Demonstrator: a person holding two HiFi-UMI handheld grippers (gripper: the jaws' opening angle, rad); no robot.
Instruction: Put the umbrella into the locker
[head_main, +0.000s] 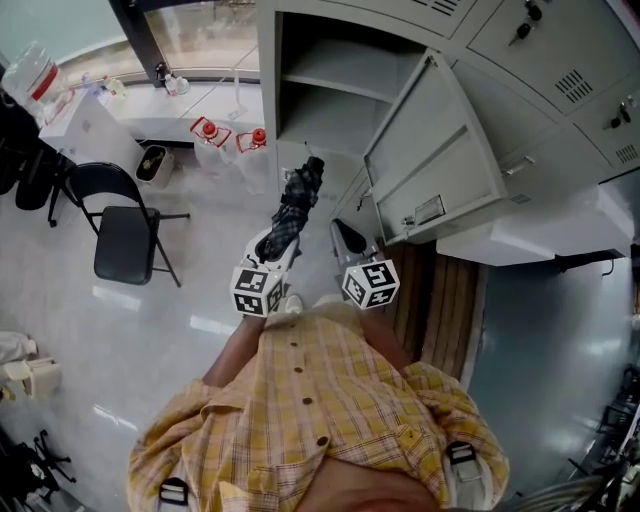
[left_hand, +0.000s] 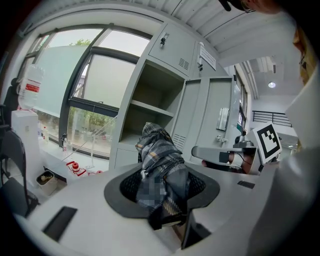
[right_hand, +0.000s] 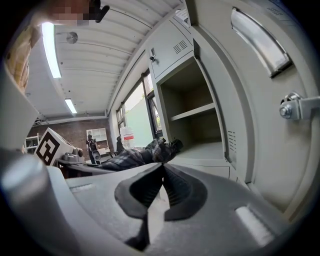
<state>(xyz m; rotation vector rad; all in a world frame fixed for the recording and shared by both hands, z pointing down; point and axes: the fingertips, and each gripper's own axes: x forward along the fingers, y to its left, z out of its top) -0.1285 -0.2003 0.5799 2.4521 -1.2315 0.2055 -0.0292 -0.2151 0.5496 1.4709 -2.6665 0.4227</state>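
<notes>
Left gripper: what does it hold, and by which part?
The left gripper clamps the folded umbrella at its near end; the far end points at the open locker.

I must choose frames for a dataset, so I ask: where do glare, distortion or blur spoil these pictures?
Head view: bright patches glare on the glossy floor; the locker edges bow. Left gripper view: strong fisheye, black corners, a mosaic patch over the umbrella. Right gripper view: the ceiling lamp blows out; the right tool, close up, looks soft.

Right gripper (right_hand: 161, 167) with jaws together, plaid umbrella (right_hand: 142, 154) at left, open locker (right_hand: 196, 112) ahead, locker door (right_hand: 260, 115) at right.
</notes>
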